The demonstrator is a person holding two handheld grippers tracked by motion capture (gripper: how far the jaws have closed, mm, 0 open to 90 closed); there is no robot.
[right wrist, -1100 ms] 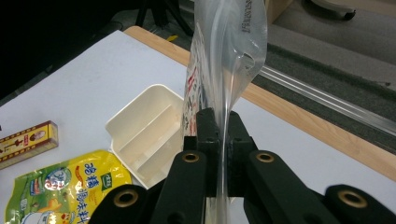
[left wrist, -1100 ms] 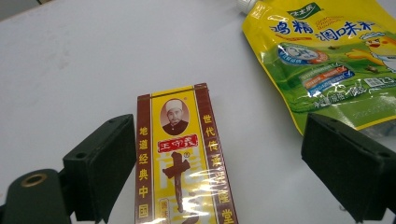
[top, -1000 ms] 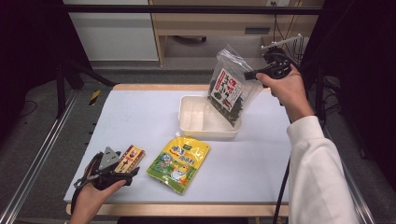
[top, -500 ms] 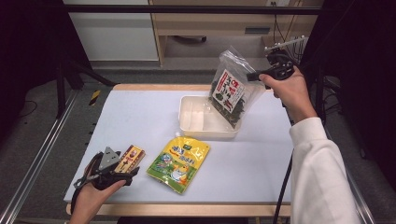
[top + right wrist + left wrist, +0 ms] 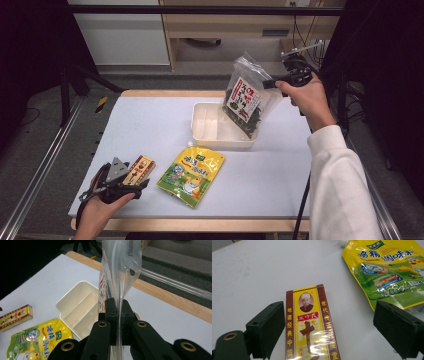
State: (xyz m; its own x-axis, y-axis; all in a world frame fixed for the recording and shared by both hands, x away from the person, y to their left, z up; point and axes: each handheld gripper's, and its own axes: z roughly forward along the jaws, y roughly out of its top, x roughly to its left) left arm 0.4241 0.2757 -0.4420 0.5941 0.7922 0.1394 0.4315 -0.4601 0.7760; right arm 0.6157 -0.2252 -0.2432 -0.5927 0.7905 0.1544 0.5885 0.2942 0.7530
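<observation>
**Clear bag held over the white tray**

Your right gripper [image 5: 272, 83] has its jaws clamped on the edge of a clear plastic bag [image 5: 248, 98], and in the right gripper view the two black jaws stand pressed together with the thin film of the bag [image 5: 120, 267] pinched between them. The bag hangs in the air, tilted, with dark contents and a red-and-white label on its face. Its lower corner dips to the right end of the white tray [image 5: 210, 137]; whether it touches the tray floor or the rim is hard to tell from the high view. The tray [image 5: 72, 305] is a shallow box with a divider running across it, and it sits on the tabletop [image 5: 150, 120] toward the far side.

Near the tray, closer to you, a yellow pouch [image 5: 192, 170] with a white cap lies flat on the tabletop. To its left lies a small yellow and brown box [image 5: 140, 169].

Your left gripper [image 5: 131, 179] rests low at the near left corner of the tabletop. In the left gripper view its jaws stand wide apart, with the box [image 5: 309, 325] lying between them, nearer to one jaw than the other and gripped by neither. The yellow pouch [image 5: 387, 267] shows just beyond the other jaw.
</observation>
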